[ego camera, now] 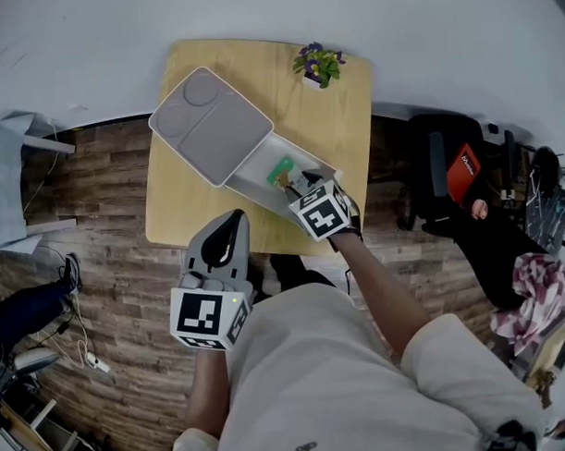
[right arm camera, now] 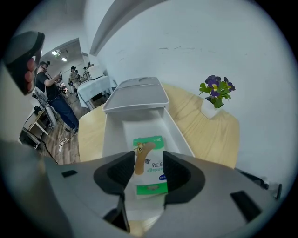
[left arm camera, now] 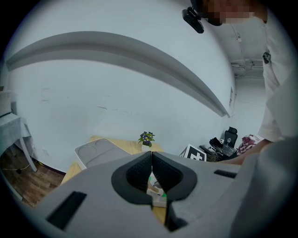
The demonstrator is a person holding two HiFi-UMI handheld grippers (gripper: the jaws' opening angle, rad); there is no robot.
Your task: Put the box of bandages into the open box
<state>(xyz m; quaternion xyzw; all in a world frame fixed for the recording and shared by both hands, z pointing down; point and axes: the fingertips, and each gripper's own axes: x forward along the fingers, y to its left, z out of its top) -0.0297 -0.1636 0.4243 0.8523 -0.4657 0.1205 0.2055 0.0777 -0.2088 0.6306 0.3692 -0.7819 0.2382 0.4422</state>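
A pale wall [ego camera: 257, 13] runs behind a small wooden table [ego camera: 343, 116], which stands on a plank floor [ego camera: 107, 226]. On the table sits the open box [ego camera: 258, 176] — a white tray with its grey lid [ego camera: 209, 121] thrown back and lying flat at the end farthest from me. A little potted plant [ego camera: 318, 64] with purple flowers stands well apart from the open box, toward the wall, on the table's far corner.

The box of bandages [ego camera: 282, 167], white and green with a tan plaster pictured on its face, lies inside the open box, on the tray floor at the end nearest me. My right gripper [ego camera: 299, 180] angles steeply down into that same end. In the right gripper view the box of bandages fills the gap between the jaws — each pad stands against one of its long sides, so the gripper grasps it while it rests on the tray floor.

My left gripper [ego camera: 234, 222] hovers short of the open box, off the table's near edge and close to my body, pointing toward the tray. Its jaws are pressed together at the tips with nothing between them; through the slit below the tips I glimpse the box of bandages in the tray beyond.
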